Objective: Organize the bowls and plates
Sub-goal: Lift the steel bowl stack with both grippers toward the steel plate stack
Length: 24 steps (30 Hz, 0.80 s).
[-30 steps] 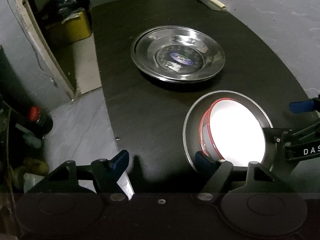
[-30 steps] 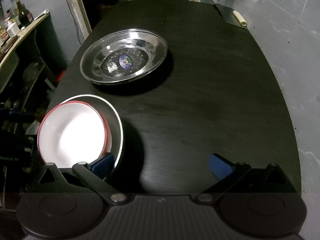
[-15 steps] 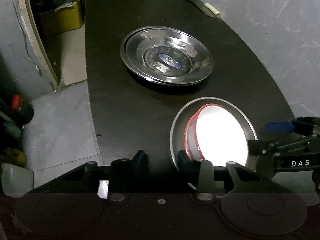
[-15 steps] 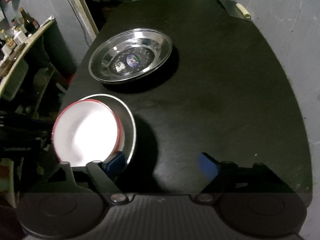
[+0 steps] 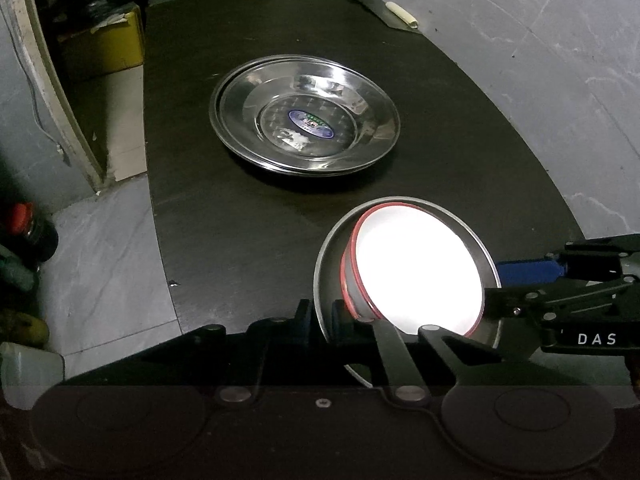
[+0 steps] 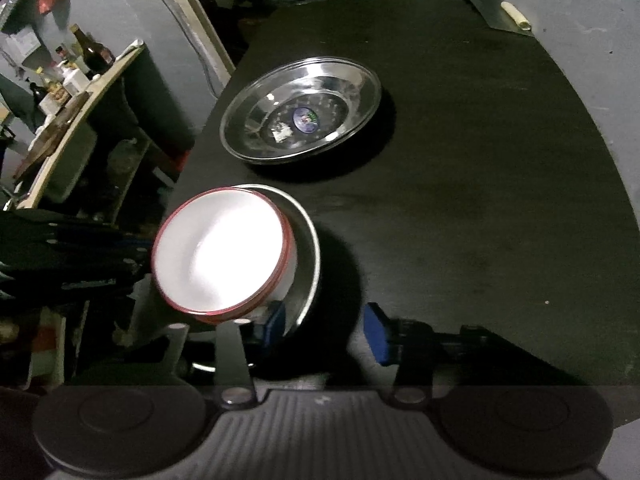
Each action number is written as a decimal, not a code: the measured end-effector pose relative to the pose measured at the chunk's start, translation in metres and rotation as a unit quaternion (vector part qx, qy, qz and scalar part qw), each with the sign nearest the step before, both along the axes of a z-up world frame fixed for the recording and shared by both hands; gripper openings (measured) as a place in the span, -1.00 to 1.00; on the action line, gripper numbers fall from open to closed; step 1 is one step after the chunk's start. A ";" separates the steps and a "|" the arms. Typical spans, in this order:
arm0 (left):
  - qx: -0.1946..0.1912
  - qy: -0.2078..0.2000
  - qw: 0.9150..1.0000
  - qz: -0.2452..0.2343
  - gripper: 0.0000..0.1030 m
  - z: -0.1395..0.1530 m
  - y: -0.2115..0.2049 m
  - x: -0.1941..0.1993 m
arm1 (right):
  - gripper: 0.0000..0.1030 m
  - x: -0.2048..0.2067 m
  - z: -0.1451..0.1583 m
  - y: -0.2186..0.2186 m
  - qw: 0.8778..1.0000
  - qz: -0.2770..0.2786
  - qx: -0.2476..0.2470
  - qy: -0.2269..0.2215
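Observation:
A white bowl with a red rim (image 5: 416,276) sits inside a steel bowl (image 5: 326,264) near the front of the black table (image 5: 240,208). My left gripper (image 5: 320,320) is shut on the steel bowl's near-left rim. The stack looks tilted and raised. In the right wrist view the white bowl (image 6: 224,256) sits in the steel bowl (image 6: 310,256); my right gripper (image 6: 324,326) is half closed, jaws either side of the steel rim, not touching. Stacked steel plates (image 5: 306,116) lie mid-table, also in the right wrist view (image 6: 300,110).
A knife with a pale handle (image 5: 402,16) lies at the table's far right corner. A yellow box (image 5: 104,40) stands on the floor to the left. Bottles (image 6: 92,52) crowd a shelf left of the table. A grey wall (image 5: 560,60) runs along the right.
My left gripper's jaws closed onto the steel bowl's rim. My right gripper's jaws narrowed around the rim's other side. The bowl stack tilted and rose slightly.

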<state>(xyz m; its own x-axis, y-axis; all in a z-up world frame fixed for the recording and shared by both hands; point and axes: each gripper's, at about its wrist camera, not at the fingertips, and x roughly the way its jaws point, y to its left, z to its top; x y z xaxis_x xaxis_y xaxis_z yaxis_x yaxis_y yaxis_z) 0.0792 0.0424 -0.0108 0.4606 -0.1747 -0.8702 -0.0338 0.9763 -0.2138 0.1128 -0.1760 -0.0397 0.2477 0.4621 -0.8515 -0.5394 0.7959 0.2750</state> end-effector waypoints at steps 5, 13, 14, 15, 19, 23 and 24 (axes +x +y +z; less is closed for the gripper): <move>-0.001 0.000 1.000 0.000 -0.81 0.000 0.001 0.000 | -0.19 0.001 -0.001 -0.002 1.000 -0.001 0.010 0.008; 0.001 -0.001 1.000 0.000 -0.82 -0.001 0.001 -0.001 | -0.59 -0.004 0.003 0.006 1.000 0.025 0.013 0.004; 0.000 -0.001 1.000 0.000 -0.81 -0.001 0.001 -0.001 | -0.59 -0.004 0.003 0.005 1.000 0.023 0.016 0.007; 0.000 -0.001 1.000 0.000 -0.81 -0.001 0.001 -0.001 | -0.60 -0.004 0.003 0.005 1.000 0.022 0.018 0.009; -0.002 0.002 1.000 0.000 -0.79 -0.001 0.001 -0.001 | -0.58 -0.003 0.001 0.003 0.999 0.018 0.024 0.015; -0.007 0.006 1.000 -0.002 -0.78 -0.003 0.001 0.001 | -0.57 -0.003 -0.001 0.004 0.999 0.018 0.021 0.018; -0.007 0.007 1.000 -0.002 -0.78 -0.004 0.001 0.002 | -0.57 -0.003 -0.001 0.005 0.999 0.019 0.020 0.017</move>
<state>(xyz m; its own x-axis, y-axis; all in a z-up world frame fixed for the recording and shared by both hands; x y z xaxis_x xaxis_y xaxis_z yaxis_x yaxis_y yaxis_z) 0.0808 0.0437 -0.0146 0.4468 -0.1896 -0.8743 -0.0323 0.9732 -0.2275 0.1100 -0.1714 -0.0410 0.2004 0.5046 -0.8398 -0.5578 0.7634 0.3257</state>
